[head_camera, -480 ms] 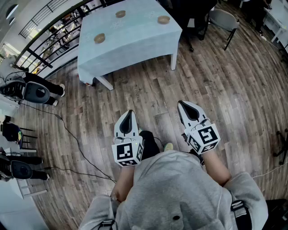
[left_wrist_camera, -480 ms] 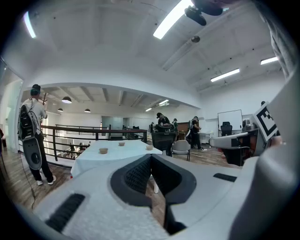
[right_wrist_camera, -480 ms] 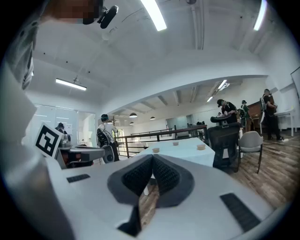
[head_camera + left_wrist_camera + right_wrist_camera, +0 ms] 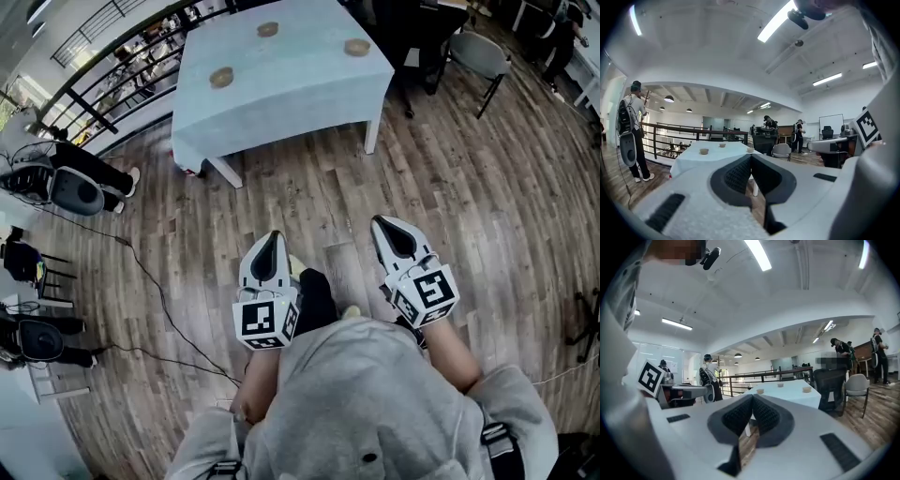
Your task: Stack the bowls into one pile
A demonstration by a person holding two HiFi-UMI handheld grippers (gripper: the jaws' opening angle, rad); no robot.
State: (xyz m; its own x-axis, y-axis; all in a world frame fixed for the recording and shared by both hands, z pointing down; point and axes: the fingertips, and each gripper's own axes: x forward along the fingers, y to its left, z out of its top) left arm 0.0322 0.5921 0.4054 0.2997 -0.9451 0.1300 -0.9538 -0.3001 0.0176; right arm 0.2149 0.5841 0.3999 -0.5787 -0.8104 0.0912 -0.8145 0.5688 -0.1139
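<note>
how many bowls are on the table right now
3: the left bowl near the table's left edge, the far bowl at its back, the right bowl near its right edge. All stand apart; none looks hidden.

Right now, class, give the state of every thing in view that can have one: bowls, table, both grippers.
Near-left small brown round bowl: on the cloth, alone, unstacked.
Far small brown bowl: alone, unstacked.
Right small brown bowl: alone, unstacked.
Table under pale blue cloth: covered, holds three separate bowls.
Left gripper: shut, empty, short of the table.
Right gripper: shut, empty, short of the table.
</note>
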